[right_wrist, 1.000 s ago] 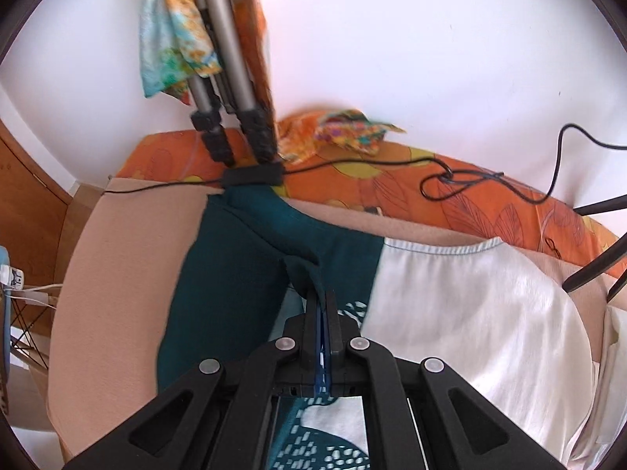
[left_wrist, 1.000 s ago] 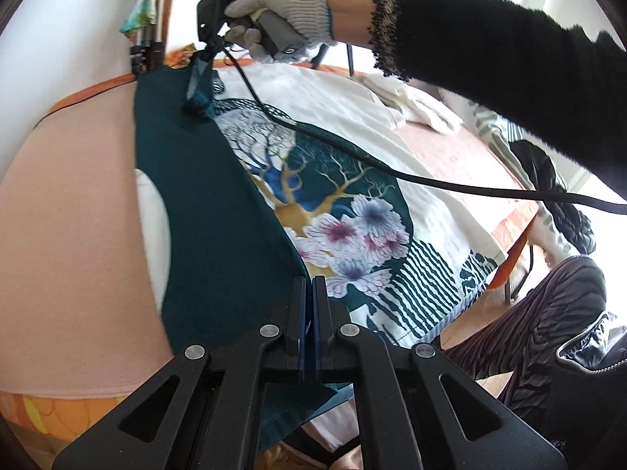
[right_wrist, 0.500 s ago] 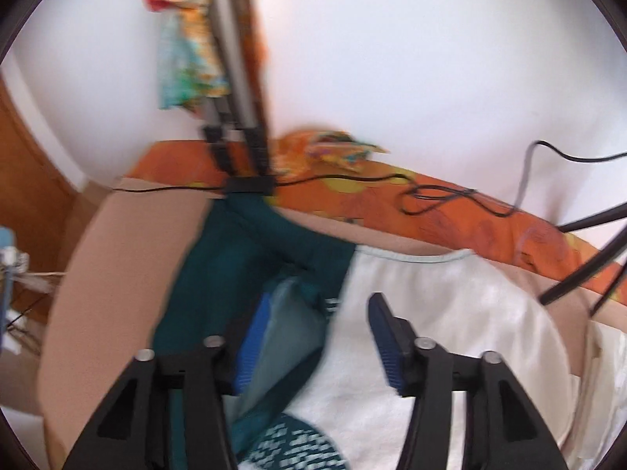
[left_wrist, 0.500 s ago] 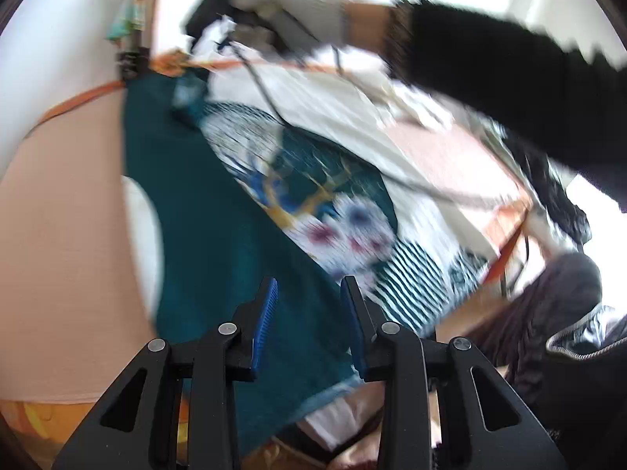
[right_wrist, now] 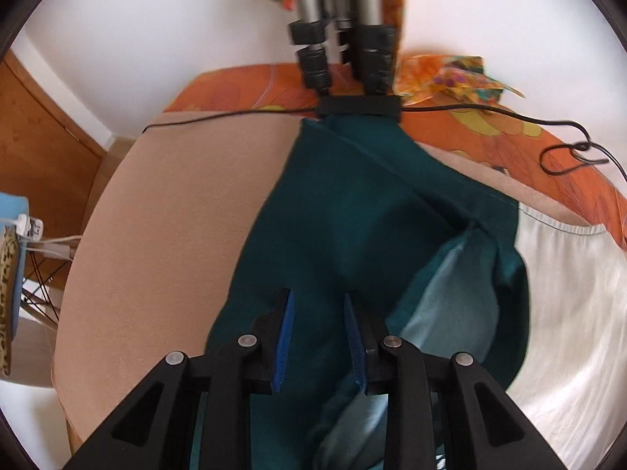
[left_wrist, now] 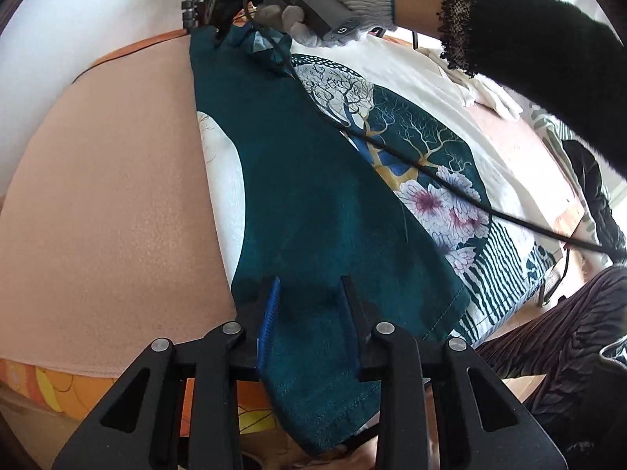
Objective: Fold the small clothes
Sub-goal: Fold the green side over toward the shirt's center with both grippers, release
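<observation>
Both tongs, left [left_wrist: 309, 305] and right [right_wrist: 318, 319], just narrowing, gape empty over the teal garment [left_wrist: 313, 196]

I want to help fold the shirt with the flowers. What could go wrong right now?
Both grippers are open, so the folded green flap lies loose and might slip back.
The black cable lies across the shirt and could drag or crease it when the right gripper moves.
The sleeve near the collar looks bunched, so it may fold in lumpy.

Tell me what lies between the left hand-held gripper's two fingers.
Only the folded teal flap of the shirt lies under the open left hand-held gripper; the left wrist view shows it.
</observation>
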Demonstrator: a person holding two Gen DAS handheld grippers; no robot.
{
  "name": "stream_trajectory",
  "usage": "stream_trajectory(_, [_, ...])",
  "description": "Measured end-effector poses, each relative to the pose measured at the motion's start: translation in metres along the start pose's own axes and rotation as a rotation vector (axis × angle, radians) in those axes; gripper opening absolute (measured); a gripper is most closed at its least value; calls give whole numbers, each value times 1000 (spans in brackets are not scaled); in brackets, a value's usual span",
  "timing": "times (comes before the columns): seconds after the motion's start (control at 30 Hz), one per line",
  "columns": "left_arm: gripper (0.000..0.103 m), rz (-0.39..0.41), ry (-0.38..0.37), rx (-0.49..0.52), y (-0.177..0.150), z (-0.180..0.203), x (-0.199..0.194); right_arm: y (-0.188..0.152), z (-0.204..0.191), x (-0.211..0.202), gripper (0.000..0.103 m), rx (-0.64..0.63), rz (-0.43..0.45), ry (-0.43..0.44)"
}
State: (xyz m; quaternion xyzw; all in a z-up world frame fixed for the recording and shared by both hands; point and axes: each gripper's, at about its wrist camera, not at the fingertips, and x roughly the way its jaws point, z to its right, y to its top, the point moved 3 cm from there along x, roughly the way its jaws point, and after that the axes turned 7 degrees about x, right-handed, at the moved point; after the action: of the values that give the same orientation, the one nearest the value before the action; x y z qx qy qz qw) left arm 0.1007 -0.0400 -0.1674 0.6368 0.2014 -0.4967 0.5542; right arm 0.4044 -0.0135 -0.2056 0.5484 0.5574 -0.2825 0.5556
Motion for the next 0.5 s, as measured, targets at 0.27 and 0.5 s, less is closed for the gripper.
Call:
stream_trajectory(0.27, [28,-3,8,3,-2,-2,-2,-9,70,-44,33,109,-38,-236])
stream_trajectory(0.5, [28,-3,5,-16,-1,-8,-5,-21,80,-100,36,78,45,-221])
